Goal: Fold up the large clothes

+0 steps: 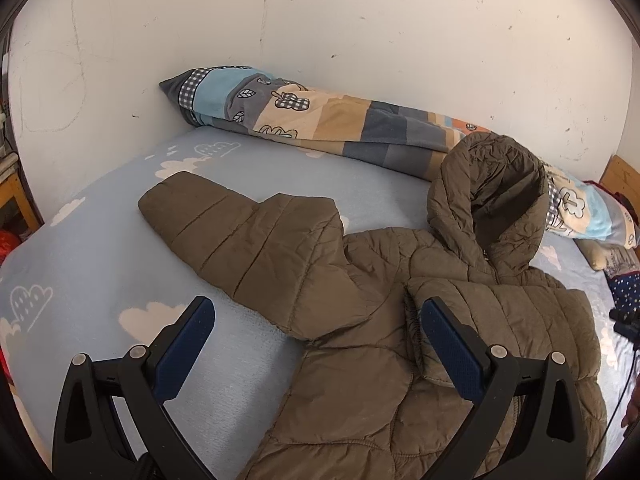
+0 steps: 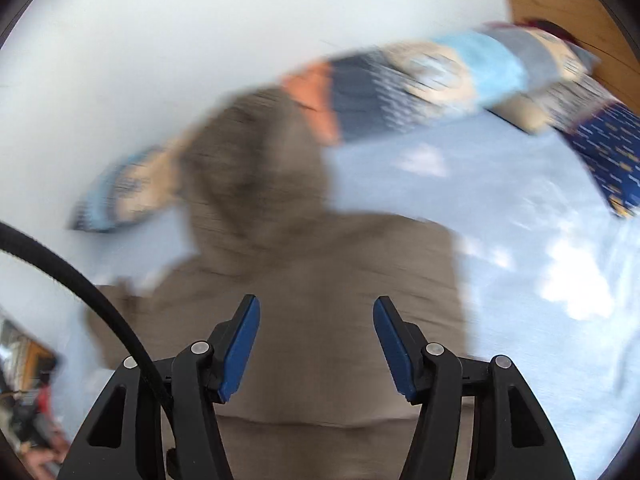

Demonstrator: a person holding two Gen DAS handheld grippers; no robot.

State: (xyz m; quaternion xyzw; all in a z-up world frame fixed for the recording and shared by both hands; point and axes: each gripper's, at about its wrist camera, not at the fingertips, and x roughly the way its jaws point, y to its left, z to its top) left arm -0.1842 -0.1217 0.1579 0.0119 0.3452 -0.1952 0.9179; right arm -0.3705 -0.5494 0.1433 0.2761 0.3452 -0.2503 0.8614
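So there's an olive-brown puffer jacket [image 1: 360,320] spread out front-up on a bed with a light blue cloud-print sheet [image 1: 100,272]. One sleeve [image 1: 224,232] is stretched straight out toward the left side of the bed, the other sleeve [image 1: 492,320] is folded in across the chest with its elastic cuff sitting about mid-front. The hood [image 1: 488,192] is propped up and leans against a rolled-up patchwork quilt [image 1: 320,120] that runs along the white wall [image 1: 320,20]. The left tool [image 1: 316,320] is wide open with nothing in it, hanging over the jacket's left side, one blue pad over bare sheet and the other over the folded-in cuff; can't tell if that pad actually touches the fabric. The right tool [image 2: 316,340] is also open, roughly halfway, empty between its pads, pointed down at the middle of the jacket below the hood. That right view is badly smeared, so details are mush, but you can make out the quilt, a dark blue dotted cloth [image 2: 608,152] at the right and a wooden headboard [image 2: 560,12] in the far corner. A black cable [image 2: 80,280] loops across the lower left of that view.
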